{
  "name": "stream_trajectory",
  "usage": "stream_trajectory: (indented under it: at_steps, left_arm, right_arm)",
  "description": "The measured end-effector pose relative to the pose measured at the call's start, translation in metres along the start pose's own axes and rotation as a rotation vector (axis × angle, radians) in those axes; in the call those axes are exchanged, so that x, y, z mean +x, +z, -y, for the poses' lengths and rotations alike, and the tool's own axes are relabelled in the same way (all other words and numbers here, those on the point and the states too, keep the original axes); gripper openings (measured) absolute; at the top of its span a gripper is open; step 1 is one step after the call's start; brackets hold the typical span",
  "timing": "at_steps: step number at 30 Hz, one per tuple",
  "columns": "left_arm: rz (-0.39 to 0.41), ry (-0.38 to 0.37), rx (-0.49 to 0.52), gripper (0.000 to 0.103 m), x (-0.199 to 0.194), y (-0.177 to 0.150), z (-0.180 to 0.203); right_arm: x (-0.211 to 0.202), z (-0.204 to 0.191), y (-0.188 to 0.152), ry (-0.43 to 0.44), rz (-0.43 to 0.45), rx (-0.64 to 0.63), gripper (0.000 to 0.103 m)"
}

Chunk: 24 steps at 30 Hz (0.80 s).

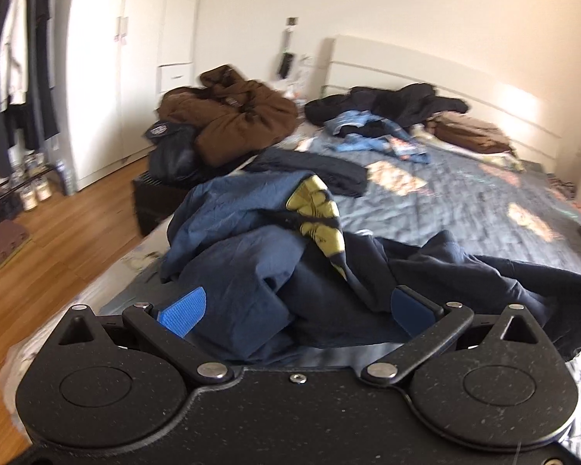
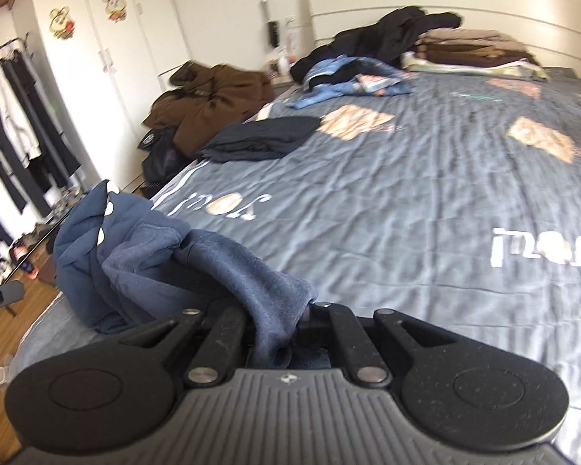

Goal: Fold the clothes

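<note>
A crumpled navy-blue fleece garment with a yellow-green print [image 1: 275, 255] lies bunched on the grey patterned bedspread [image 2: 426, 178], lower centre of both frames. The right gripper [image 2: 281, 333] is clamped onto a fold of it. The left gripper [image 1: 296, 306] is spread wide, its blue pads [image 1: 184, 310] flanking the cloth. A folded dark garment [image 2: 259, 137] lies further up the bed, left of centre. A brown padded jacket [image 1: 232, 116] is heaped beside the bed, upper left.

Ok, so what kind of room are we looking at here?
Most likely a home bedroom. A wide bed under a grey quilted bedspread with a white headboard fills the view, tall white wardrobe doors stand beside it, and dark clothes hang on a rail over the wooden floor.
</note>
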State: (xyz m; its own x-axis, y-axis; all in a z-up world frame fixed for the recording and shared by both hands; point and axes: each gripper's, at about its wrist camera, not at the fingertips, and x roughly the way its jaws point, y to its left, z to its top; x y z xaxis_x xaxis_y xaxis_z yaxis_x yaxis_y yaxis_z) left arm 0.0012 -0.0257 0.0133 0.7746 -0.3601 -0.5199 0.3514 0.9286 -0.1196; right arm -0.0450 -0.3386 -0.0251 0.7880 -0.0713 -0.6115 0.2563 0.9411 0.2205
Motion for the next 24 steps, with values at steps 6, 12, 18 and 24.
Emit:
stream_trajectory:
  at_steps: [6,12,18,24]
  left_arm:
    - [-0.011,-0.120,0.115,0.103,-0.011,-0.011,0.062]
    - [-0.077,-0.193,0.275,0.103,-0.021,-0.049,0.124]
    - [-0.106,-0.258,0.329,0.103,-0.026,-0.069,0.174]
    - [-0.102,-0.315,0.392,0.103,-0.034,-0.079,0.211]
  right_arm:
    - [-0.074,0.066,0.000,-0.120,0.036,0.064,0.004]
    - [-0.145,0.134,-0.017,-0.232,0.063,0.136,0.004]
    - [-0.182,0.188,-0.050,-0.292,0.064,0.199,0.004]
    - [-0.216,0.242,-0.072,-0.336,0.087,0.266,0.004]
